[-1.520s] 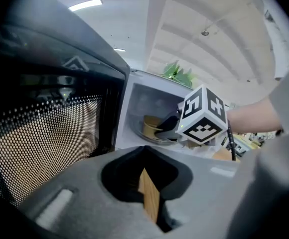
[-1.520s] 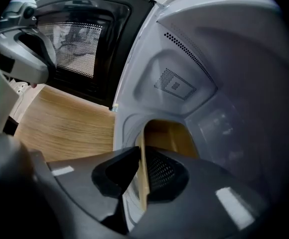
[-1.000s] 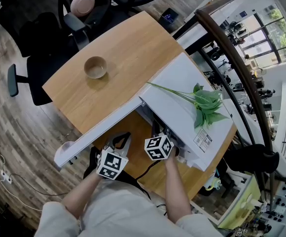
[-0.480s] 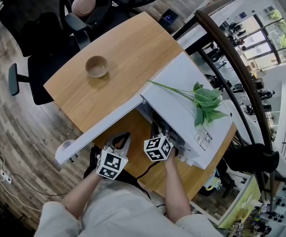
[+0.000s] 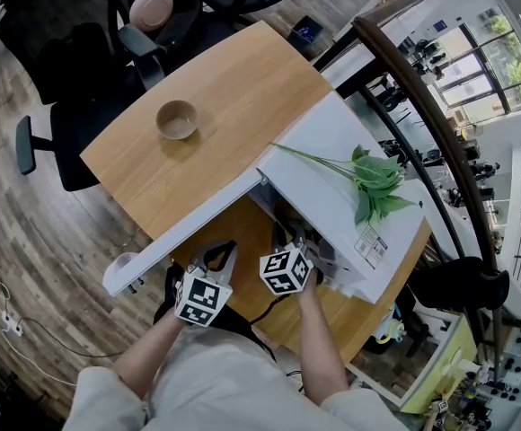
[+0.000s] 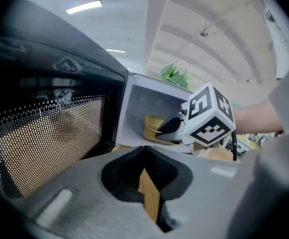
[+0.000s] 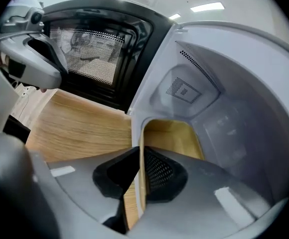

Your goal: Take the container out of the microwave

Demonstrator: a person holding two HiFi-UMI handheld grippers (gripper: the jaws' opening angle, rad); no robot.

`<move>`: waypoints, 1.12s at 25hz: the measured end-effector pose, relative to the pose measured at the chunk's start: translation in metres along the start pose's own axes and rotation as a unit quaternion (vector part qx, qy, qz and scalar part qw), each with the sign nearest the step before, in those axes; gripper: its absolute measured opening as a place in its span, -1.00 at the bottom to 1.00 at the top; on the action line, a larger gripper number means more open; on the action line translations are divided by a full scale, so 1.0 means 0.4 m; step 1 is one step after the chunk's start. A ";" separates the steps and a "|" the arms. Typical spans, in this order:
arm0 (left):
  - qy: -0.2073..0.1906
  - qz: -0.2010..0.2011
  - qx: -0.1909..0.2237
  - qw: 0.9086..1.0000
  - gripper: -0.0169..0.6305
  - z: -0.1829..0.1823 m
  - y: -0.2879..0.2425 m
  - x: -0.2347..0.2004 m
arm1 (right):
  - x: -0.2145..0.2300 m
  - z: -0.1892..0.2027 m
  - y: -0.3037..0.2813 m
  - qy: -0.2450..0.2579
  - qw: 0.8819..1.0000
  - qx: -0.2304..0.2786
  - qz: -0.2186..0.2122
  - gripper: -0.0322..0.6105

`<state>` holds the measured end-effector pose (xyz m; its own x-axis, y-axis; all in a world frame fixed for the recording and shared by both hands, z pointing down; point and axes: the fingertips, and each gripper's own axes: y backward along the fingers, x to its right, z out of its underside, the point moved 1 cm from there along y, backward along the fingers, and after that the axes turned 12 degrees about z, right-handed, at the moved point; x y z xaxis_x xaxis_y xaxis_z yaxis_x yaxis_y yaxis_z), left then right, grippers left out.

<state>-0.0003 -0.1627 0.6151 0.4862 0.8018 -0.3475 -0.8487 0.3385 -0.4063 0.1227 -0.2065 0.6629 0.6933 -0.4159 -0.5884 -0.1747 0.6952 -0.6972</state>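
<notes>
Inside the open white microwave (image 5: 350, 182) stands a tan container (image 7: 170, 137) with a pale rim. My right gripper (image 7: 139, 156) reaches into the cavity, shut on the container's near wall, which runs up between its pads. In the left gripper view the container (image 6: 152, 127) shows low in the cavity with the right gripper (image 6: 173, 128) on its edge. In the head view the container is hidden. My left gripper (image 5: 220, 260) hovers in front of the microwave by the open door (image 5: 189, 232), shut, with nothing between its fingers.
The door swings out to the left over the wooden table (image 5: 234, 88). A small bowl (image 5: 176, 119) sits on the table behind it. A green plant sprig (image 5: 373, 187) lies on the microwave's top. Black office chairs (image 5: 72, 61) stand beyond the table.
</notes>
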 end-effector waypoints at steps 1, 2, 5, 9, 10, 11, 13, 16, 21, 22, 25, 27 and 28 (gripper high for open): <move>0.000 0.000 0.000 1.000 -0.94 0.000 0.001 0.000 | -0.002 -0.001 0.003 0.000 1.000 0.001 -0.001 -0.78; 0.000 0.000 0.000 1.000 -0.94 0.000 0.002 0.000 | -0.004 -0.003 0.006 -0.001 1.000 0.003 -0.002 -0.78; 0.000 -0.001 0.002 1.000 -0.94 -0.003 0.004 -0.004 | -0.011 -0.009 0.015 -0.001 1.000 0.007 -0.006 -0.78; -0.003 -0.001 0.001 1.000 -0.94 -0.005 0.005 -0.006 | -0.023 -0.018 0.027 -0.002 1.000 0.013 -0.009 -0.78; -0.004 -0.001 0.001 1.000 -0.94 -0.005 0.005 -0.006 | -0.027 -0.020 0.029 -0.002 1.000 0.014 -0.010 -0.78; -0.004 -0.001 0.001 1.000 -0.94 -0.004 0.006 -0.007 | -0.030 -0.022 0.031 -0.002 1.000 0.015 -0.011 -0.78; -0.003 0.000 -0.002 1.000 -0.94 -0.003 0.007 -0.007 | -0.037 -0.027 0.036 -0.003 1.000 0.018 -0.014 -0.78; -0.006 0.002 -0.004 1.000 -0.94 -0.003 0.009 -0.008 | -0.046 -0.036 0.044 -0.004 1.000 0.023 -0.018 -0.78; -0.010 0.010 -0.007 1.000 -0.94 -0.008 0.003 -0.013 | -0.056 -0.046 0.056 -0.007 0.999 0.027 -0.020 -0.78; -0.011 0.012 -0.008 1.000 -0.94 -0.009 0.003 -0.013 | -0.059 -0.048 0.060 -0.008 0.999 0.027 -0.021 -0.78; -0.014 0.019 -0.012 1.000 -0.94 -0.007 0.000 -0.014 | -0.072 -0.050 0.070 -0.011 0.999 0.027 -0.023 -0.78; -0.015 0.022 -0.014 1.000 -0.94 -0.007 -0.003 -0.016 | -0.079 -0.049 0.076 -0.016 0.999 0.026 -0.023 -0.78; -0.016 0.025 -0.014 0.999 -0.94 -0.008 -0.003 -0.017 | -0.082 -0.049 0.079 -0.018 0.999 0.025 -0.023 -0.78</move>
<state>-0.0018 -0.1703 0.6154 0.4362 0.8331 -0.3402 -0.8651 0.2841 -0.4135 0.0808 -0.1822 0.6521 0.7247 -0.4269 -0.5409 -0.1075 0.7053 -0.7007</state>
